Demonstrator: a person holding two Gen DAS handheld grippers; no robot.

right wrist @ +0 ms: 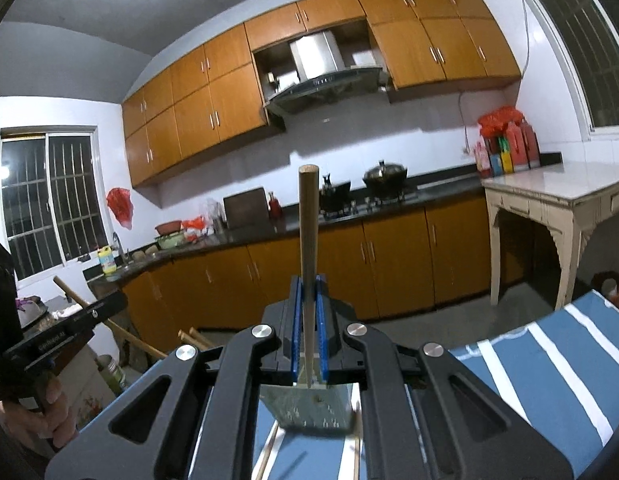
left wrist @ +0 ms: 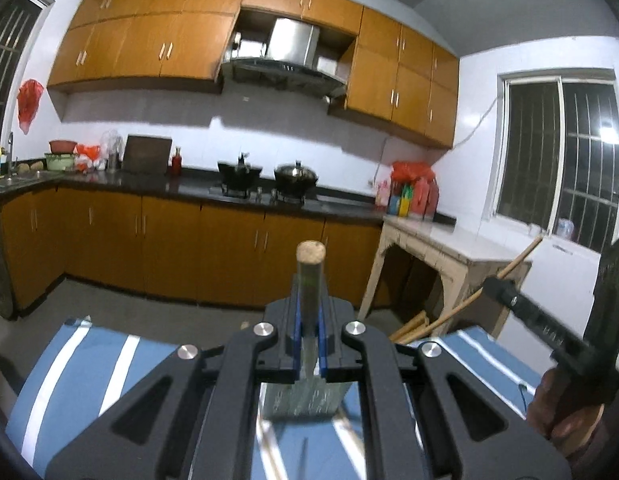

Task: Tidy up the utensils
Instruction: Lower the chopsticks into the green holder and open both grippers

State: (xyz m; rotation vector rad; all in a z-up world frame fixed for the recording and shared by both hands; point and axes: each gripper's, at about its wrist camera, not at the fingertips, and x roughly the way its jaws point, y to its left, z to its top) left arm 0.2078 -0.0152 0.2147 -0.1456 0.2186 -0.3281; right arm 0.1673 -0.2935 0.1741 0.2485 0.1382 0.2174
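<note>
My left gripper (left wrist: 309, 308) is shut on a thick round utensil handle (left wrist: 309, 276) with a pale wooden end that sticks out past the blue pads. My right gripper (right wrist: 308, 296) is shut on a thin wooden stick (right wrist: 308, 232), like a chopstick, rising well beyond its fingertips. Both hang above a blue striped cloth (left wrist: 89, 364) (right wrist: 557, 364). Under each gripper shows a grey-green patterned holder (left wrist: 305, 400) (right wrist: 309, 408). The right gripper (left wrist: 505, 296) also appears at the right edge of the left wrist view. The left gripper (right wrist: 109, 304) shows at the left edge of the right wrist view.
A kitchen lies ahead, with a dark counter (left wrist: 197, 188), two pots on the stove (left wrist: 295, 178) and orange cabinets. A pale side table (right wrist: 549, 192) stands at the right. Wooden poles (left wrist: 413, 326) lean under it. A hand (right wrist: 33, 416) grips the left tool.
</note>
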